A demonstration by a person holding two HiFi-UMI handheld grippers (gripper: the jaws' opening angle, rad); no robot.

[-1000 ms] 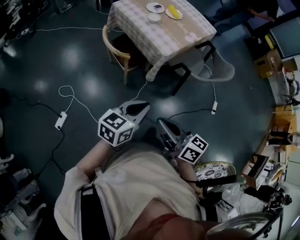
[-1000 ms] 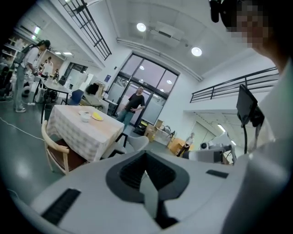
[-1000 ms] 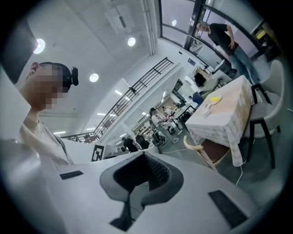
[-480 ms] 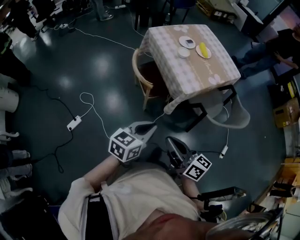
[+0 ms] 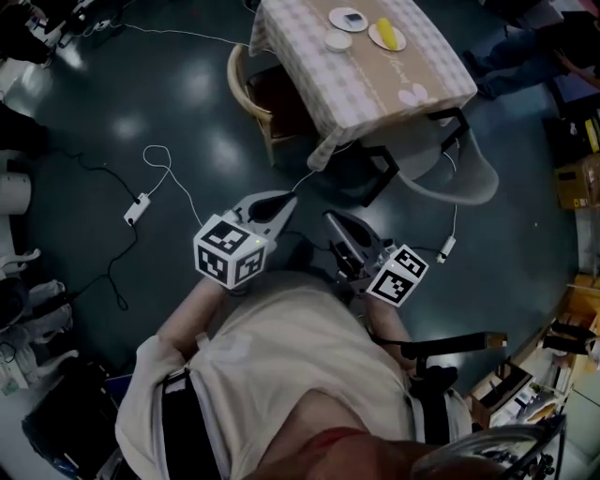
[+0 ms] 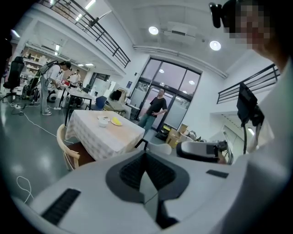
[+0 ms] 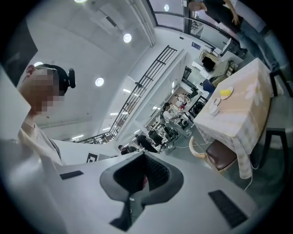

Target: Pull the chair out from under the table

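"Wooden chair, where do we have it?"

"We see it tucked in at the left side of the table in the head view. Its brown seat sits under the overhang of the checked cloth, and its curved back rail stands clear of the cloth. A grey shell chair with black legs stands at the table's near corner, partly under it."

"And our tongs?"

"We hold both close to our chest, well apart from either seat. The left gripper has its jaws pressed together with nothing between them, and its own view shows the two pads meeting. The right gripper is the same, jaws together and gripping nothing."

"What lies between us and the table?"

"We see dark, glossy floor, with a white corded power strip off to the left. On the tabletop we make out a plate, a small bowl and a second plate carrying something yellow."
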